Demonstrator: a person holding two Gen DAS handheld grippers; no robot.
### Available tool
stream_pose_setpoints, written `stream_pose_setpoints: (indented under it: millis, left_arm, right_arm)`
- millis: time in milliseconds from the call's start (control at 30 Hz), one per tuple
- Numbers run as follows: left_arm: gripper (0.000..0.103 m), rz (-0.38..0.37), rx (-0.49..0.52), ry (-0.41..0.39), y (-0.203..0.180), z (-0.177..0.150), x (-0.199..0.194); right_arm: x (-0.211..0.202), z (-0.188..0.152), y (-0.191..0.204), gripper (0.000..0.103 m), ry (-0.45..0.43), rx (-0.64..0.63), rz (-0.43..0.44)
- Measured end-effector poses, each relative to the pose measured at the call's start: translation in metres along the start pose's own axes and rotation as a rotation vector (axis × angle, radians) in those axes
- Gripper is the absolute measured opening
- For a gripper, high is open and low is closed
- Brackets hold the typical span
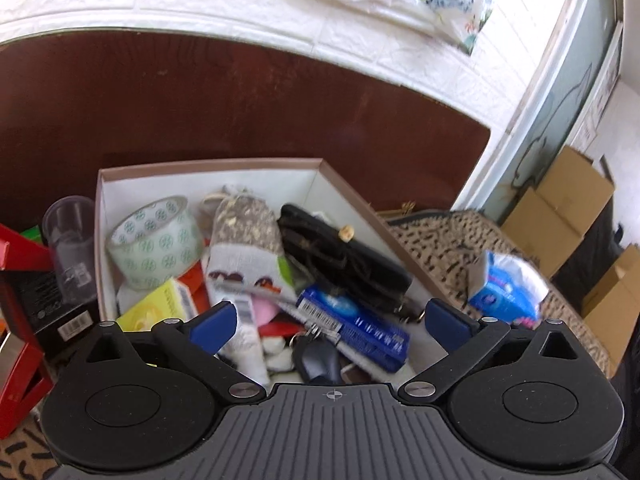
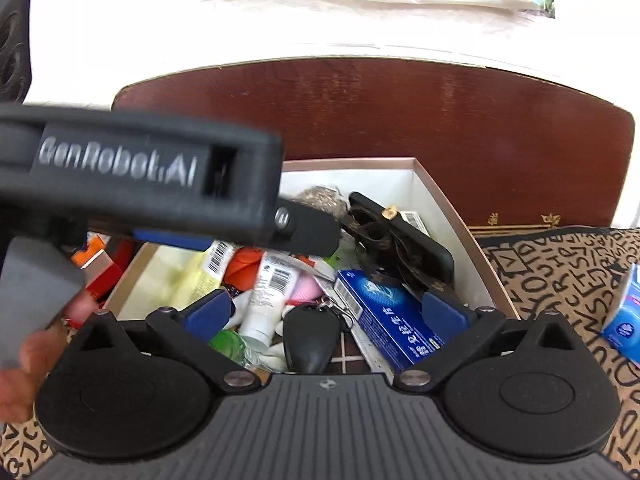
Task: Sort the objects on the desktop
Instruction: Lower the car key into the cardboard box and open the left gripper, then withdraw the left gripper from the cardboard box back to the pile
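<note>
Patterned cloth bears the box below both spread claws.

Bright daylight washes out the white wall beyond both grippers. Fisheye bending curves the headboard and every edge. Motion blur softens the box contents ahead; the near grippers stay sharper.

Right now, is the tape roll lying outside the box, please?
No, the tape roll sits inside the box, by its left wall.

Left gripper hides perhaps half the box.
</note>
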State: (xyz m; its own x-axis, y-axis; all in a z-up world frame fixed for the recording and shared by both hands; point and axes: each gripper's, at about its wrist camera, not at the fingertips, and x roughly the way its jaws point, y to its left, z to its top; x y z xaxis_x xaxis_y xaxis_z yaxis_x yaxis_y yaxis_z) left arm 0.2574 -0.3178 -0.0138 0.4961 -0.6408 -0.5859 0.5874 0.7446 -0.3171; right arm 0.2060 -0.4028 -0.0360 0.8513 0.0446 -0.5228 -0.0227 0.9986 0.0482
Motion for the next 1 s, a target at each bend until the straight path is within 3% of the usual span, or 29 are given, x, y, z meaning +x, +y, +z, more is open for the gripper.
stream_pose_setpoints:
  millis: [233, 667, 1000]
  left_arm:
    - [0.103, 0.002, 0.029, 0.03, -0.005, -0.014, -0.001]
    - [0.103, 0.0, 0.044, 0.013, -0.014, -0.018, -0.029]
    - [0.103, -0.054, 0.018, -0.011, -0.012, -0.028, -0.09]
  right_arm:
    - [-0.008, 0.001, -0.006, 0.103, 0.025, 0.028, -0.003]
    - [-0.039, 0.008, 0.004, 0.103, -0.017, 0.032, -0.011]
    - [-0.086, 0.014, 0.032, 0.103, -0.091, 0.009, 0.022]
